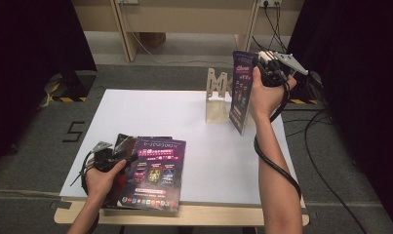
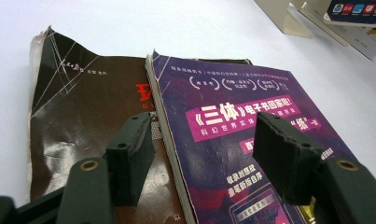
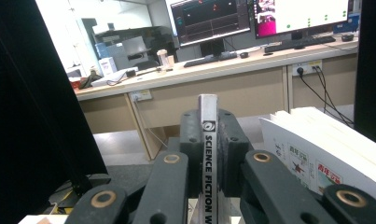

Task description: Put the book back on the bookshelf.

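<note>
So there are three magazines in play here, all thin and glossy. Two are lying at the near left of the white table (image 1: 194, 146): a purple-cover magazine (image 1: 155, 173) with bright pink title blocks is sitting on top of a dark brown magazine (image 2: 83, 112), whose cover is looking pretty wrinkled and whose top corner is torn and curling up. The left gripper (image 2: 202, 154) is hovering low over that pair with its two chunky black ribbed jaws spread wide apart, straddling the purple one's worn spine edge and not gripping anything. Over at the far right, the right gripper (image 1: 262, 66) is holding the third magazine (image 1: 242, 90) upright in the air, jaws pressed tight on its spine, which is reading "SCIENCE FICTION W..." in the right gripper view. Just beside it a pale wooden stand (image 1: 217, 100) with zigzag cutouts is standing on the table. The right gripper view is also catching a white stack of books (image 3: 325, 154) and two monitors (image 3: 209, 18) on a desk behind.
</note>
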A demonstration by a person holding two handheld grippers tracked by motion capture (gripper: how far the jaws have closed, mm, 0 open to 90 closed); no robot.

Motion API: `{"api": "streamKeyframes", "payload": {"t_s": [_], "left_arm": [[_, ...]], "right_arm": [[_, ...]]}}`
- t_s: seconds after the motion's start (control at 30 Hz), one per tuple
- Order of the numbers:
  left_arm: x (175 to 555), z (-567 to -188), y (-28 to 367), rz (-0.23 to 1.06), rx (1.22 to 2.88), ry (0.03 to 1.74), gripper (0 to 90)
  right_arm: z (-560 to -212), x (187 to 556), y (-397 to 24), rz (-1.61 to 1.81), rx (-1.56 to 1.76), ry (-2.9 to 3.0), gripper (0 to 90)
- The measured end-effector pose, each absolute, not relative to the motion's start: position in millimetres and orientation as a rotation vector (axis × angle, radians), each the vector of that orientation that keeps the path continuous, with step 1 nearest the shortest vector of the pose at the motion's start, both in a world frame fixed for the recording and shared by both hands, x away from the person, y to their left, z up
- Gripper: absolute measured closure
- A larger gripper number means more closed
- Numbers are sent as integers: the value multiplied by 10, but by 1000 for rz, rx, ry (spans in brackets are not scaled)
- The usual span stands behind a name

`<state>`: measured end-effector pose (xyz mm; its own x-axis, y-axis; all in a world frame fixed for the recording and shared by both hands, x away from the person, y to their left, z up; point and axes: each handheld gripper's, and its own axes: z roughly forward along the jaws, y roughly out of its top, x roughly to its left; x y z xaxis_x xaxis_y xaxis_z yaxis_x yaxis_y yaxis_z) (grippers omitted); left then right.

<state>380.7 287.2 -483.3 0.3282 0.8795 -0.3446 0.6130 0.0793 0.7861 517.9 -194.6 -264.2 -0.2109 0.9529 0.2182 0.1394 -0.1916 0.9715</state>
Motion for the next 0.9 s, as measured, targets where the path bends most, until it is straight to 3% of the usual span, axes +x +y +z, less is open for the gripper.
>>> {"api": "streamKeyframes", "payload": {"t_s": [0.9], "left_arm": [[3810,-4866,2871,338,1626,1382,369]], "right_arm": [[-2648,5389,-1907,1446,1340,1361,836]]}}
